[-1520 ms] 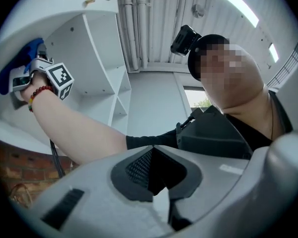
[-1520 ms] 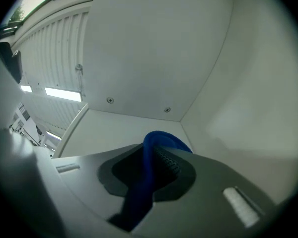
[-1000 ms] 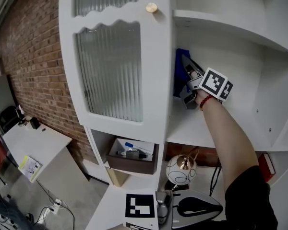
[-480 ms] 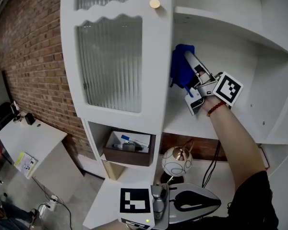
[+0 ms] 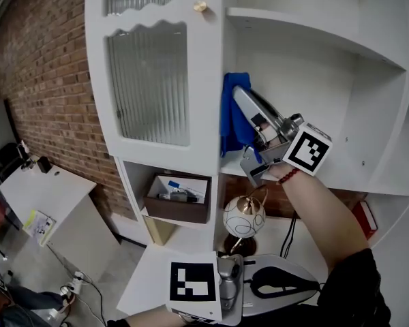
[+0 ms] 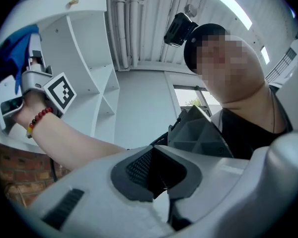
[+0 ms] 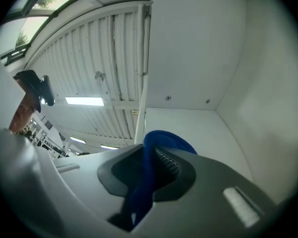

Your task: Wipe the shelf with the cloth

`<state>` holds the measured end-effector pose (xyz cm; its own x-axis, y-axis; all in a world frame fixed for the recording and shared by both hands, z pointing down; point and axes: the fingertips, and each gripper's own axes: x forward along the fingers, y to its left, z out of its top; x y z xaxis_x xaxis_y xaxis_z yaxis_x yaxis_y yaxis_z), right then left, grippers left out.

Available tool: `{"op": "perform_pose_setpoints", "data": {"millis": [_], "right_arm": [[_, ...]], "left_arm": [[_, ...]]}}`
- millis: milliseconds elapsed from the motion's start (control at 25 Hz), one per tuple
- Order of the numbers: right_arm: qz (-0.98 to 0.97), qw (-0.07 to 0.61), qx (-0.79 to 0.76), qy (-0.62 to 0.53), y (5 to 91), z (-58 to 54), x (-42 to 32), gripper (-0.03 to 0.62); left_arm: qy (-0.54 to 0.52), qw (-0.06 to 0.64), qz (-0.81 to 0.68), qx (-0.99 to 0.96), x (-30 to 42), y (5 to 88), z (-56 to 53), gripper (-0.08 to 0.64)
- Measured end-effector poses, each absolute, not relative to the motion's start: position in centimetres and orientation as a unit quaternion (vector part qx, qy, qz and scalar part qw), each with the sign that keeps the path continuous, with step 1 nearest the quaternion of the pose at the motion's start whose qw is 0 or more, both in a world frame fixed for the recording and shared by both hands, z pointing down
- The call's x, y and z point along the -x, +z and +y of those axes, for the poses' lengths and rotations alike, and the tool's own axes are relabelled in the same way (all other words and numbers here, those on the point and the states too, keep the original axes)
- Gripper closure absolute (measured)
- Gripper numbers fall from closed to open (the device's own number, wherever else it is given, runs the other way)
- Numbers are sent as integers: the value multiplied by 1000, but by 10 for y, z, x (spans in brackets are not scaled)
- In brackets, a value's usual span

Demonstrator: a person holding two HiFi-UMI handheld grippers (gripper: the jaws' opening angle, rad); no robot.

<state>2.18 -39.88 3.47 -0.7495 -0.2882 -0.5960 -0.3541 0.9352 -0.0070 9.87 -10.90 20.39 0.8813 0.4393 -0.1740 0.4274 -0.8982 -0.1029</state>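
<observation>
In the head view my right gripper (image 5: 240, 95) reaches up into the white cabinet's open compartment, shut on a blue cloth (image 5: 230, 118). The cloth hangs against the compartment's left side, just above the shelf board (image 5: 341, 177). The right gripper view shows the cloth (image 7: 150, 175) pinched between the shut jaws of my right gripper (image 7: 153, 157), with the compartment's white back corner beyond. My left gripper (image 5: 228, 281) rests low at the frame's bottom, well below the shelf. In the left gripper view its jaws (image 6: 160, 190) are shut on nothing.
A ribbed-glass door (image 5: 146, 80) with a brass knob (image 5: 200, 6) stands left of the compartment. An upper shelf board (image 5: 293, 29) roofs it. Below sit a brown box (image 5: 177, 197) of small items, a globe lamp (image 5: 244, 218) and a red book (image 5: 363, 218).
My right gripper has drawn the cloth out from deep at the compartment's left side toward its front edge. More of the cloth shows now. The left gripper stays low.
</observation>
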Motion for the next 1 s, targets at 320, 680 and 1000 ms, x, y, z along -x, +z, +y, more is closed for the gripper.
{"op": "perform_pose_setpoints", "data": {"millis": [320,680,1000], "right_arm": [[901,373,215,-53,24,-459,-45,541],[861,393,295,-132,27,-531,-70,543],[837,400,343,-148,39,-570,-84,543]], "left_arm": [[109,23,-204,973,-100,204,-121,558],[118,30,-201,972,-94,203,-140,558],[121,24,-195,973,-80,210,-150,558]]}}
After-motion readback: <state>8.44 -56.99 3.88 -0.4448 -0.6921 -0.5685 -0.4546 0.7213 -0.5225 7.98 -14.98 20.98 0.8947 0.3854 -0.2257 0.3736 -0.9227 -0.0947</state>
